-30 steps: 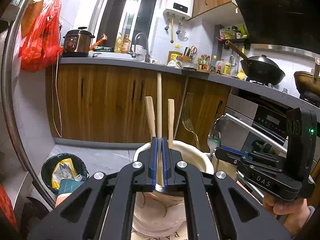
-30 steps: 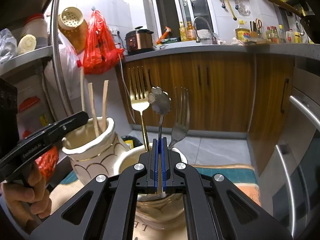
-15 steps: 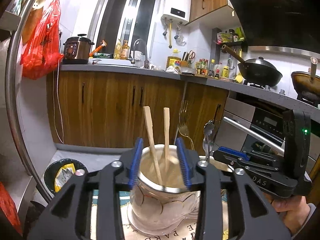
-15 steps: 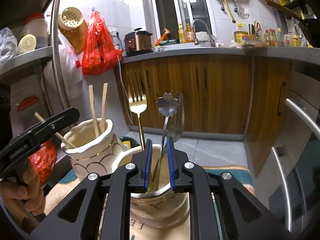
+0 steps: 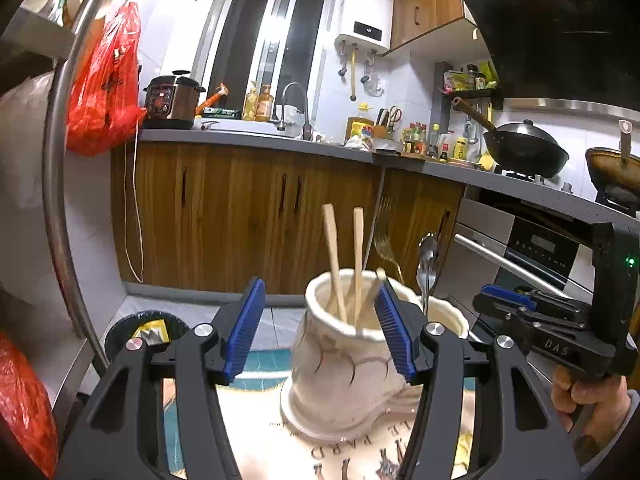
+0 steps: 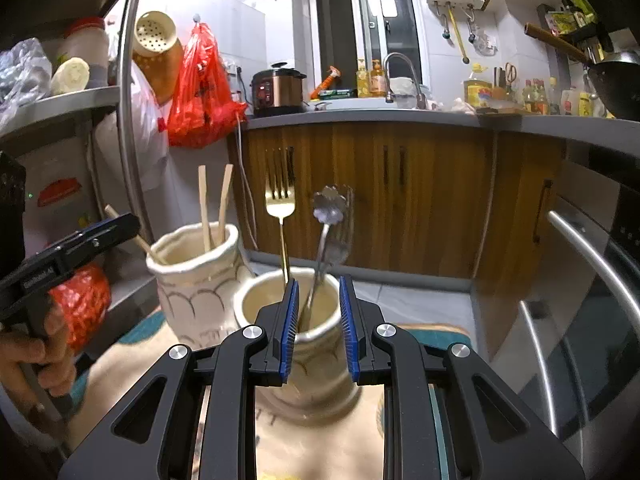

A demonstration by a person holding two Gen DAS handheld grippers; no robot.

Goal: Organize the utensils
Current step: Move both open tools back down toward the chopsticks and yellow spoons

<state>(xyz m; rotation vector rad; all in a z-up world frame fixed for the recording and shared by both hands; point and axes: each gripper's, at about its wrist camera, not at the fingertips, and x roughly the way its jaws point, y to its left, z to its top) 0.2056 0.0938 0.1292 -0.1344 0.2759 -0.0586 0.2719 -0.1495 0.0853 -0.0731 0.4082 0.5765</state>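
Right now, from the left wrist view, the left tool (image 5: 320, 322) has its blue pads wide apart and still spreading, with nothing pressed between them. Just beyond them a cream ceramic jar (image 5: 340, 376) stands upright on a patterned mat (image 5: 264, 432); its right side sits behind the right pad. Wooden chopsticks (image 5: 334, 256) stand in it, two upright and a third leaning against the rim at the right. Behind and to the right is the rim of a second jar (image 5: 448, 316), holding a gold fork (image 5: 386, 248) and a spoon (image 5: 426, 256). At the far right a hand (image 5: 592, 404) holds the right tool (image 5: 508, 300), seen side-on.

Next, from the right wrist view, the right tool (image 6: 319, 320) has its pads a narrow way apart and opening, gripping nothing. The second jar (image 6: 316, 380) stands right behind the gap, and the stem of a flower-ended utensil (image 6: 330, 210) shows between the pads without touching them. The gold fork (image 6: 281, 196) rises upright to its left, and a silver fork (image 6: 340, 240) leans behind. The chopstick jar (image 6: 196, 280) stands just beside it at the left, where the left tool (image 6: 108, 232) comes in, held by a hand (image 6: 36, 360).
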